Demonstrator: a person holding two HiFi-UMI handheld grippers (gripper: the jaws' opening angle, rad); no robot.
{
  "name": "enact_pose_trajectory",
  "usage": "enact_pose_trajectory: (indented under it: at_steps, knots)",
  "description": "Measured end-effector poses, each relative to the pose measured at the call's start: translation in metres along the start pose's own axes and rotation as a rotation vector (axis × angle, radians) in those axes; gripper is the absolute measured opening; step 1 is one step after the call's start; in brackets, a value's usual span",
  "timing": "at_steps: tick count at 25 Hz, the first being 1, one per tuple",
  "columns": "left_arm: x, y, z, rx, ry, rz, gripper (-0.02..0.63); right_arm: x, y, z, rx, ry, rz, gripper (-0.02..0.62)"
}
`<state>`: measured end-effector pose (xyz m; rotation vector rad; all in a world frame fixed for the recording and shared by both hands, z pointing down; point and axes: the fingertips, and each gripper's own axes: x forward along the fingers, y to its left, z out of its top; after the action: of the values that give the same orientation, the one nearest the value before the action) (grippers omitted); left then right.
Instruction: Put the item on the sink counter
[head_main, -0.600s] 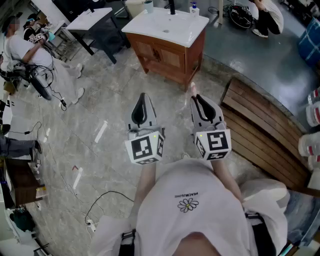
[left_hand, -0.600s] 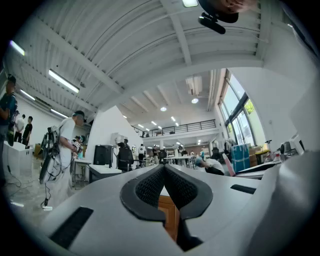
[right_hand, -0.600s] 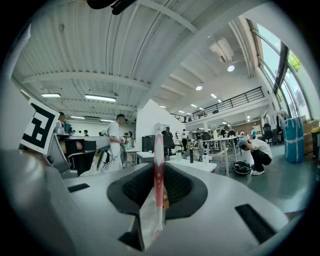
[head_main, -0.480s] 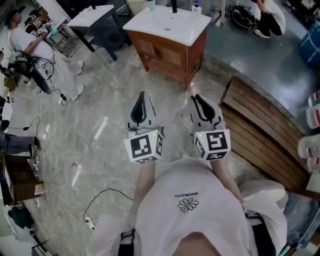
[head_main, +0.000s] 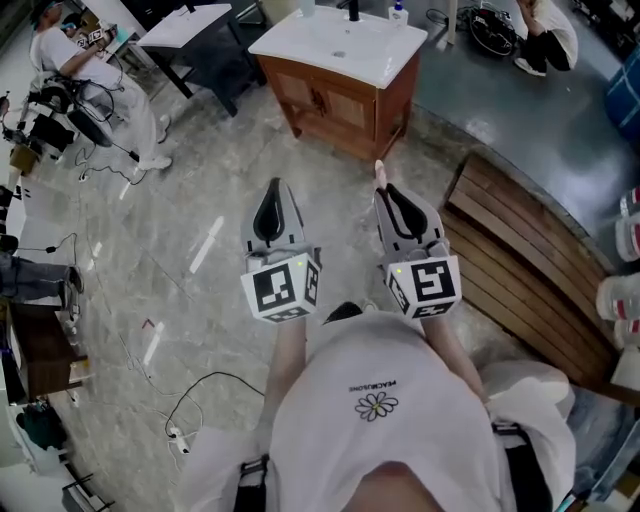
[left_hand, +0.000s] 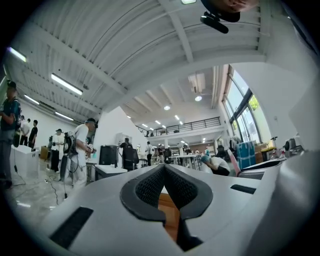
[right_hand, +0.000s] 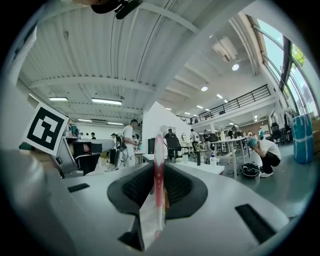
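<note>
Presently, both grippers are held out side by side ahead of the torso, well apart from the sink counter (head_main: 290, 45), which stands at 12 o'clock from them across a marbled floor (head_main: 200, 180).

Right gripper (right_hand: 159, 165): jaws clenched on a thin flat packet (right_hand: 158, 147). The packet is pink along its upper part and pale lower down. It stands edge-on between the pads and pokes out past the tips. In the head view its pink end shows just beyond the right jaws, toward 12 o'clock.

Left gripper (left_hand: 164, 169): jaws pressed together at the tips, with nothing between them.

Counter: a white top with a basin, on a brown wooden cabinet (head_main: 340, 100). A dark faucet (head_main: 352, 10) stands at the far edge, and a small bottle (head_main: 399, 12) at 1 o'clock of the basin.

Surroundings:
- A wooden slatted platform (head_main: 520, 260) lies at 3 o'clock of the right gripper.
- A person in white (head_main: 60, 45) is far off at 10 o'clock.
- Another person is crouched (head_main: 548, 25) at 1 o'clock, beyond the counter.
- A black cable (head_main: 225, 376) lies on the floor at 7 o'clock of the left gripper.

The packet is not yet on the counter.
</note>
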<state>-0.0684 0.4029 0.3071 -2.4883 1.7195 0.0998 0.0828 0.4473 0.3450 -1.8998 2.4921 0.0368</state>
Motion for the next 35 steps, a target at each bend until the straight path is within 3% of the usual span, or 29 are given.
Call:
enact_pose_trajectory:
  at_steps: [10,20,28,35]
  knots:
    - [0.011,0.032,-0.040,-0.056,0.054,0.099,0.017,0.012,-0.017,-0.039,0.001,0.114,0.008,0.057]
    - [0.095,0.070,-0.051,-0.064,0.016,0.108,0.017,0.089,-0.048,-0.039,-0.064,0.108,-0.004,0.057]
    - [0.219,0.092,-0.049,-0.061,0.001,0.016,0.017,0.198,-0.090,-0.042,-0.018,0.125,-0.092,0.057]
    - [0.357,0.121,-0.049,-0.096,0.006,-0.083,0.017,0.332,-0.119,-0.034,0.002,0.171,-0.130,0.057]
